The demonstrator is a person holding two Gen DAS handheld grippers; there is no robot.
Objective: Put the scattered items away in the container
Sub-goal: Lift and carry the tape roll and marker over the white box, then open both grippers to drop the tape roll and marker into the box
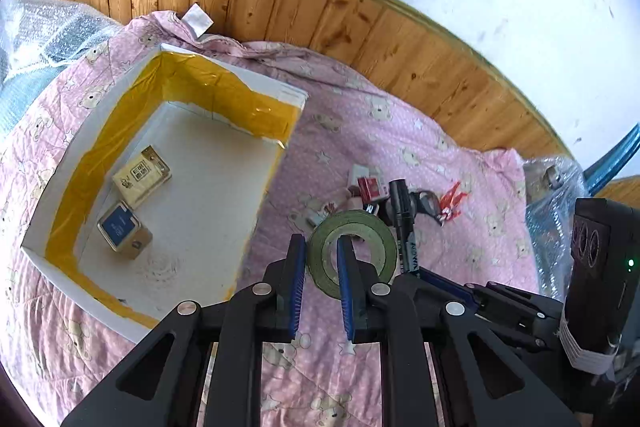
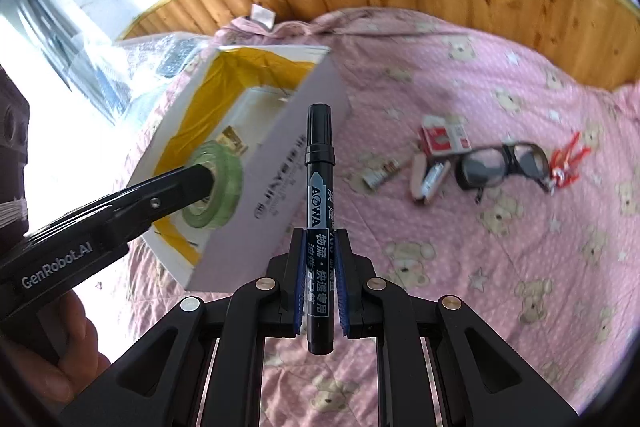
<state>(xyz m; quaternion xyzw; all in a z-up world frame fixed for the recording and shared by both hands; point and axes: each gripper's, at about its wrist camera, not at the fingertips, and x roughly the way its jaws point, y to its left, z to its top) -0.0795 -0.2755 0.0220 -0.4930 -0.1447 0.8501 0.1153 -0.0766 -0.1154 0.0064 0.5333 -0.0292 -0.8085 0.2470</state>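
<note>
A white box lined with yellow tape lies on the pink bear quilt and holds a cream carton and a blue-topped carton. My left gripper is shut on the wall of a green tape roll, one finger inside the hole; the roll hangs just right of the box. In the right wrist view the left gripper and roll sit at the box's near rim. My right gripper is shut on a black marker, held upright above the quilt.
Loose on the quilt to the right lie glasses, a red clip, a red-and-white packet and small tubes. Bubble wrap sits behind the box. A wooden panel backs the bed. A hand holds the left gripper.
</note>
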